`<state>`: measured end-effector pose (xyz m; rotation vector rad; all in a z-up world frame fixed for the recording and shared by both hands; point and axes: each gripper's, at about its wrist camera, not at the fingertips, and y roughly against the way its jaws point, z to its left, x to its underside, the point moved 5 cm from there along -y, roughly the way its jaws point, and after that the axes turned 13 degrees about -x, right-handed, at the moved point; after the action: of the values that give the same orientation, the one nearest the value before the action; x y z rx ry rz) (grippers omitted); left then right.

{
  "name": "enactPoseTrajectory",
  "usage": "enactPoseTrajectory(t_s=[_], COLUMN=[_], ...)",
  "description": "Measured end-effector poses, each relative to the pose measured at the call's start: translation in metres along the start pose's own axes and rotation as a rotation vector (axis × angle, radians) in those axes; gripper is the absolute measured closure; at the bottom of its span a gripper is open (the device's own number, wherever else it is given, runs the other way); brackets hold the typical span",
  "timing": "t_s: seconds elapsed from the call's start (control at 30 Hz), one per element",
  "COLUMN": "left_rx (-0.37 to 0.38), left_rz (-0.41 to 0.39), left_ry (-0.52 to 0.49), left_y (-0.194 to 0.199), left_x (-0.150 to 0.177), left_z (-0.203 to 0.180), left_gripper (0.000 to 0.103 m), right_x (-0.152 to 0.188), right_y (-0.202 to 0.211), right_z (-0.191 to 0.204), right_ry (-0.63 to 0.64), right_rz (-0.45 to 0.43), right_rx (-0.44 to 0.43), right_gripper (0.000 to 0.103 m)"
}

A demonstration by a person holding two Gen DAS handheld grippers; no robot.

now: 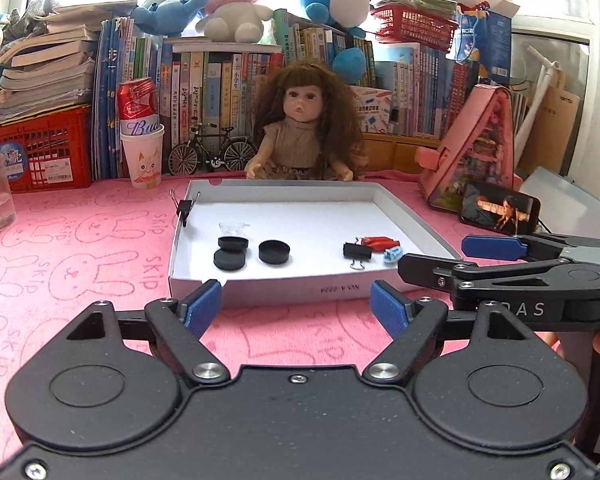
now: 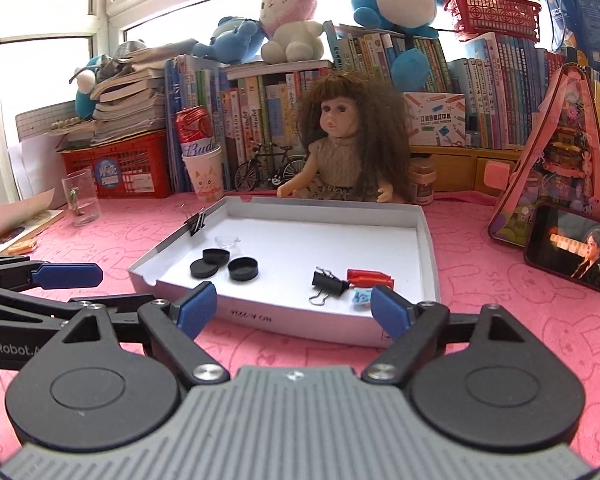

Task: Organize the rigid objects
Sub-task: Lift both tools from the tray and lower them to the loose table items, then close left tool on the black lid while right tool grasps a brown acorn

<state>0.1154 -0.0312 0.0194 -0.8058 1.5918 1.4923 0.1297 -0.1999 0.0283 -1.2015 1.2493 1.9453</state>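
Both grippers hovered at the near edge of the white tray (image 1: 412, 216) on the pink cloth (image 1: 80, 260), the left gripper (image 1: 296, 306) and the right gripper (image 2: 290, 308) each with fingers spread and nothing between them. Inside the tray lay black round caps (image 1: 274, 251) at left, and a black binder clip (image 2: 330, 282), red pieces (image 2: 370, 278) and a small blue piece (image 2: 362, 297) at right. Another binder clip (image 1: 185, 209) gripped the tray's far-left wall.
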Motion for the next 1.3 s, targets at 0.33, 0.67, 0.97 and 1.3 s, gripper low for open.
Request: enactPoseTrajectory(t_s=[0.33, 0.67, 0.97, 1.3], left_rx=[0.001, 0.02, 0.043, 0.069], left_rz=[0.01, 0.028, 0.003, 0.034], left_ry=[-0.012, -0.028, -0.084, -0.12], left_y=[0.011, 0.022, 0.042, 0.045], left_x=[0.02, 0.042, 0.064, 0.079], left_z=[0.003, 0.008, 0.012, 0.008], left_gripper=[0.023, 0.023, 0.024, 0.045], right_x=[0.014, 0.032, 0.058, 0.078], right_y=[0.004, 0.011, 0.031, 0.04], right_z=[0.011, 0.02, 0.03, 0.042], right_ry=[0.019, 0.064, 0.132, 0.225], right_rz=[0.019, 0.03, 0.051, 0.108], right_rx=[-0.014, -0.055, -0.115, -0.143], right_gripper=[0.012, 0.011, 0.006, 0.005])
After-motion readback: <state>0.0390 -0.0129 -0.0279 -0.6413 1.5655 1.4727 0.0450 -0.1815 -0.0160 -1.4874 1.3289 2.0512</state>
